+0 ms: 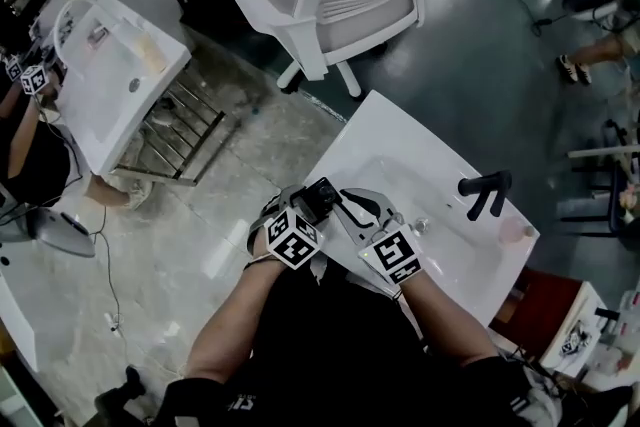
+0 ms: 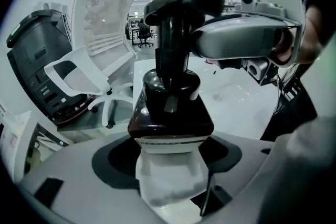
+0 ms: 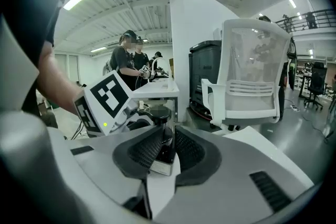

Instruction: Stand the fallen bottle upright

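Dark brown square pump bottle [image 2: 170, 107], at the near edge of the white washbasin bench [image 1: 395, 130]: left gripper [image 2: 171, 157] jaws clenched on its body, right gripper [image 3: 167, 147] jaws released, flanking it. Step judged: righting; the next move calls for seating the base flat, then letting go.

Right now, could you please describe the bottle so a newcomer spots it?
Find the white washbasin with the black tap. At its near edge the left gripper holds the bottle: dark, with a black pump and, unlike the tap, a white label.
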### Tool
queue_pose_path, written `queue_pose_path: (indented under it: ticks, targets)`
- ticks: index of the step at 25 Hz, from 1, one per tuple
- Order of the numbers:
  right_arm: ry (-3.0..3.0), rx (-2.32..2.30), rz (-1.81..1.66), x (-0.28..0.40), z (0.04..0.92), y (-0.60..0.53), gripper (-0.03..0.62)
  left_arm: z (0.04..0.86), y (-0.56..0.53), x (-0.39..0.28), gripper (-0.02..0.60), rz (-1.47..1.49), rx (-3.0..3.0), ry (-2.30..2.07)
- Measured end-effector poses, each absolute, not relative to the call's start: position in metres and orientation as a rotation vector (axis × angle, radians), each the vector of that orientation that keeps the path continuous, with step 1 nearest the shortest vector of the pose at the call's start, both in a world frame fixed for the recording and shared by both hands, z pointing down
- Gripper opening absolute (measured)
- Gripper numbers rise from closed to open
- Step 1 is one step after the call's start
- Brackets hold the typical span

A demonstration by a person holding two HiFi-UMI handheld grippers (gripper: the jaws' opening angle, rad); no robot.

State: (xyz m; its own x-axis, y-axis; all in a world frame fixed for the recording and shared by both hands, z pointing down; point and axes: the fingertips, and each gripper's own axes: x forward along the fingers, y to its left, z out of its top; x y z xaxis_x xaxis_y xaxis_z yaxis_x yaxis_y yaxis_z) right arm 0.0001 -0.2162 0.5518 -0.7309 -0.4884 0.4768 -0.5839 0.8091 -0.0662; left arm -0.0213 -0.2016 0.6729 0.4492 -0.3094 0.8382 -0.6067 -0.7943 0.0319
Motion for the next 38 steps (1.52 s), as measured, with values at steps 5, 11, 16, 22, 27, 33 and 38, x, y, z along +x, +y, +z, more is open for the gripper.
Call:
queue_pose_path:
  ticks: [5,11,16,22,27,33,38]
  targets:
    - [-2.556,0.667,0.343,-0.014,0.562,-0.202,0.143,0.672,-0.198,-0.023,0.353,1.230,2.365,-0.816]
    - [-2.564,0.646,0.322,-0.034,0.559,-0.212,0.119,0.664,-0.200,-0.022,0.353,1.175,2.381,-0.805]
    - [-2.534,0.679,0.249,-0.035,0.558,-0.227,0.098,0.659,-0.214,-0.025,0.351,1.149,2.397,-0.818]
    - [-2.473,0.793,0.296,-0.021,0.561,-0.249,0.100,0.656,-0.239,-0.013,0.351,1.116,2.434,-0.782]
    - [-2.433,0.907,0.372,0.009,0.559,-0.260,0.123,0.657,-0.259,0.000,0.352,1.087,2.455,-0.788]
    - [-2.387,1.086,0.428,0.057,0.549,-0.252,0.112,0.660,-0.285,0.019,0.353,1.082,2.485,-0.764]
    - [-2.372,1.203,0.495,0.095,0.543,-0.235,0.089,0.659,-0.288,0.023,0.353,1.088,2.489,-0.793]
